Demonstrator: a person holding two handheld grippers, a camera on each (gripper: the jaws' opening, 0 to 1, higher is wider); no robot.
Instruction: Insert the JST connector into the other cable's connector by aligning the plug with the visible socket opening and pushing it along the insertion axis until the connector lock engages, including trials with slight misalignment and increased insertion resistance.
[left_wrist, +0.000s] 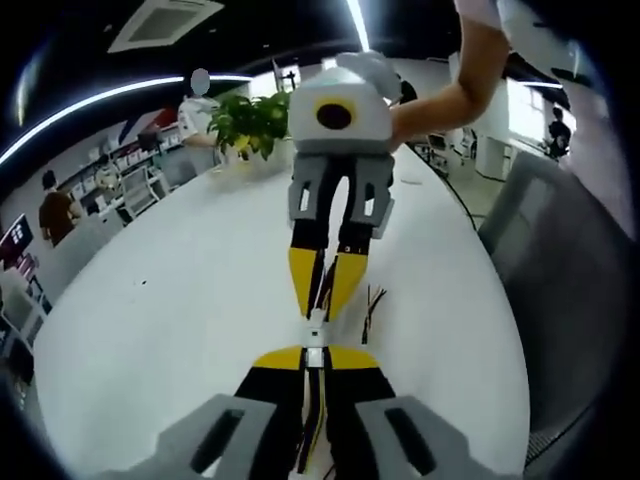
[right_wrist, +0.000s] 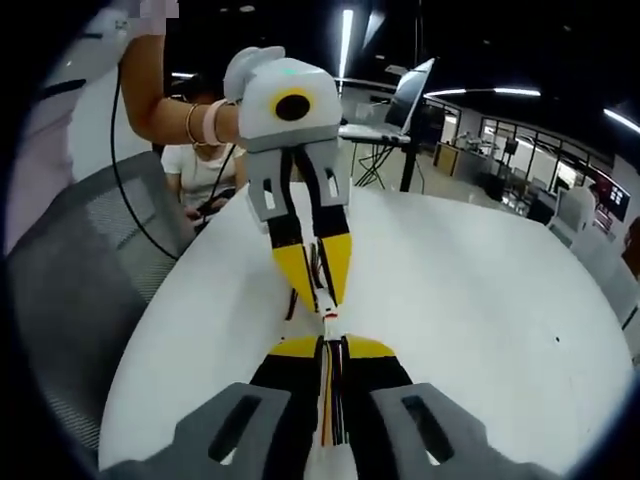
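Observation:
Over the white table my two grippers meet tip to tip. In the left gripper view my left gripper rises from the bottom, shut on a bundle of thin wires whose small white JST connector pokes out past its yellow tips. The right gripper comes down from above, shut on the other cable, and its tips almost touch that connector. In the right gripper view my right gripper grips red, yellow and black wires, and the white connectors sit between it and the left gripper. Whether they are mated is too small to tell.
A short loose wire bundle lies on the table right of the tips. A potted plant stands at the table's far end. Grey mesh chairs flank the table. A seated person and a screen on a stand are beyond the table.

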